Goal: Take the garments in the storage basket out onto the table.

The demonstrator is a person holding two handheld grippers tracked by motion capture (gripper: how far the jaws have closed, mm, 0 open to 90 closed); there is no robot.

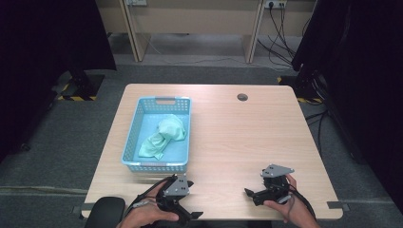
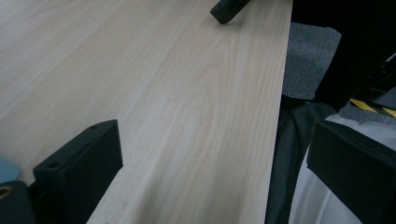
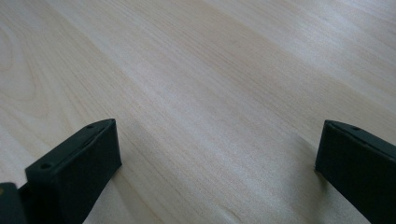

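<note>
We see the surface (image 1: 228, 137) evenly and softly lit from above in the high view, while both side margins fall into near black. Shadows under the blue basket (image 1: 159, 134) are faint and short. In both gripper views the near black fingers (image 3: 77, 172) are blurred and cast soft shadows on the wood, whose grain stays fairly sharp; pale sheen spreads toward the upper right.

Two black handheld grippers, the left gripper (image 1: 190, 214) and right gripper (image 1: 251, 193), carry grey three-cornered plates, screw-holed block jaws and trailing black cables.
</note>
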